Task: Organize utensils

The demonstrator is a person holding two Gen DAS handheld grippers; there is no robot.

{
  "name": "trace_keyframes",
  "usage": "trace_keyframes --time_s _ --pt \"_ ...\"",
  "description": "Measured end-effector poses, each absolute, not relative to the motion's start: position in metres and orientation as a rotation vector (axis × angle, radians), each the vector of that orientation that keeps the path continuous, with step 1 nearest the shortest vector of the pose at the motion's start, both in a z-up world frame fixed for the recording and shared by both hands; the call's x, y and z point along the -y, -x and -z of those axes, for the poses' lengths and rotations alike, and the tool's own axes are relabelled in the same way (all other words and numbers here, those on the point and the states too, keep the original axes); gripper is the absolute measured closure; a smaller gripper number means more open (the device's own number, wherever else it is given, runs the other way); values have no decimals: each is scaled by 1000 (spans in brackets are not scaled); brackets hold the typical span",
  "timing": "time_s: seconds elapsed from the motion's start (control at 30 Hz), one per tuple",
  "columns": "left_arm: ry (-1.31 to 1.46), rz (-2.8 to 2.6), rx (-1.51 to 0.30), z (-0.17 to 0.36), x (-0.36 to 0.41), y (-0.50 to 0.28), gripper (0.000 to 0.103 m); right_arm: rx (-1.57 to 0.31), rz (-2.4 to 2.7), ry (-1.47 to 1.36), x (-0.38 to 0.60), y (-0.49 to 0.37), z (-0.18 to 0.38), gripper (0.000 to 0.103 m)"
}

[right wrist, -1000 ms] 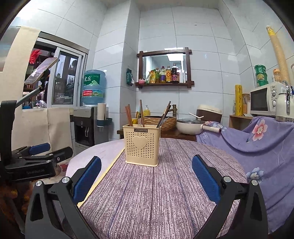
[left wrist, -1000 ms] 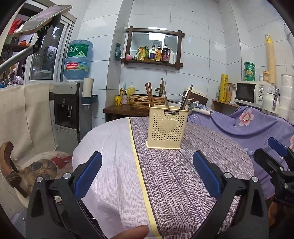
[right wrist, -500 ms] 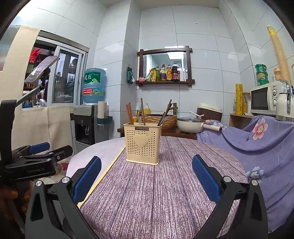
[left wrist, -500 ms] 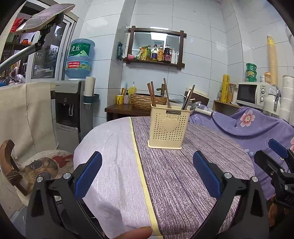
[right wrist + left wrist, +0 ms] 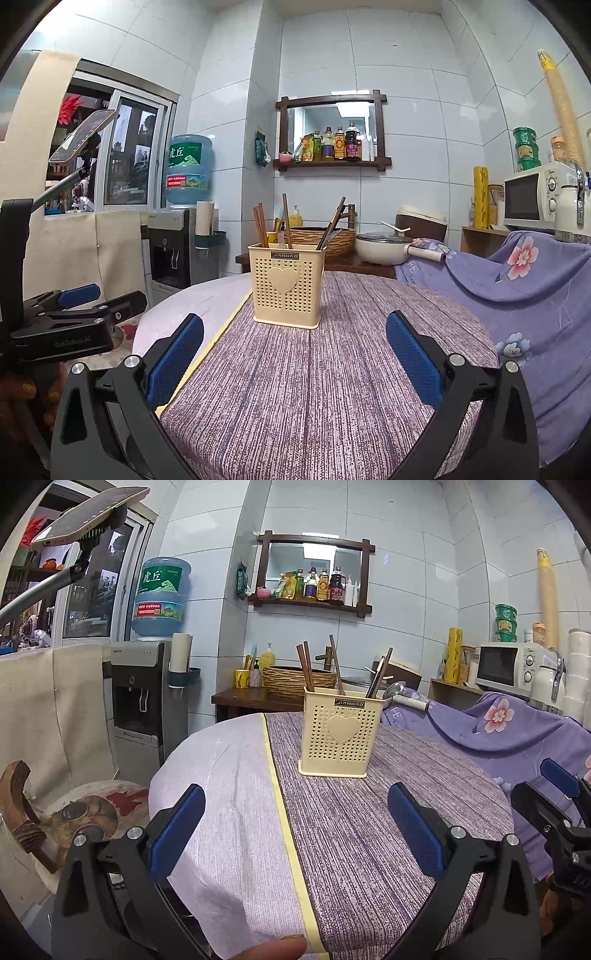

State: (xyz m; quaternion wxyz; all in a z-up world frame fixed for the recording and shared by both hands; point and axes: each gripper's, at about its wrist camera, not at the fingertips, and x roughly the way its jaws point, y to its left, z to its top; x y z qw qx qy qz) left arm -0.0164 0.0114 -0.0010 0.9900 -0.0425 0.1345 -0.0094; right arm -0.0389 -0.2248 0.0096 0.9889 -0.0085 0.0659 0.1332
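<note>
A cream perforated utensil holder (image 5: pixel 339 735) (image 5: pixel 286 285) with a heart on its front stands upright on the round table (image 5: pixel 369 812). Brown chopsticks (image 5: pixel 306 668) (image 5: pixel 259 225) and dark-handled utensils (image 5: pixel 378 675) (image 5: pixel 332 223) stick up out of it. My left gripper (image 5: pixel 295 834) is open and holds nothing, well short of the holder. My right gripper (image 5: pixel 293 354) is likewise open with nothing between its blue pads, facing the holder from the near table edge. Each gripper shows at the side of the other's view.
A purple striped cloth (image 5: pixel 314 369) covers the table, with a pale strip (image 5: pixel 229 775) on the left. A water dispenser (image 5: pixel 147 686) stands at left, a floral-draped seat (image 5: pixel 517 288) at right. Behind are a side table with a basket (image 5: pixel 295 675), a pot (image 5: pixel 384 247) and a microwave (image 5: pixel 506 664).
Both views have shifted slightly, with the holder sitting a little lower and nearer in frame. Both grippers stay open and hold nothing.
</note>
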Motion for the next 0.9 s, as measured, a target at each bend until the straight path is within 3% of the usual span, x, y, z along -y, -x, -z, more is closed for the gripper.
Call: trace_keyframes --time_s 0.9 --pt "88 14 -284 0 -13 11 6 -141 -269 22 227 38 -7 6"
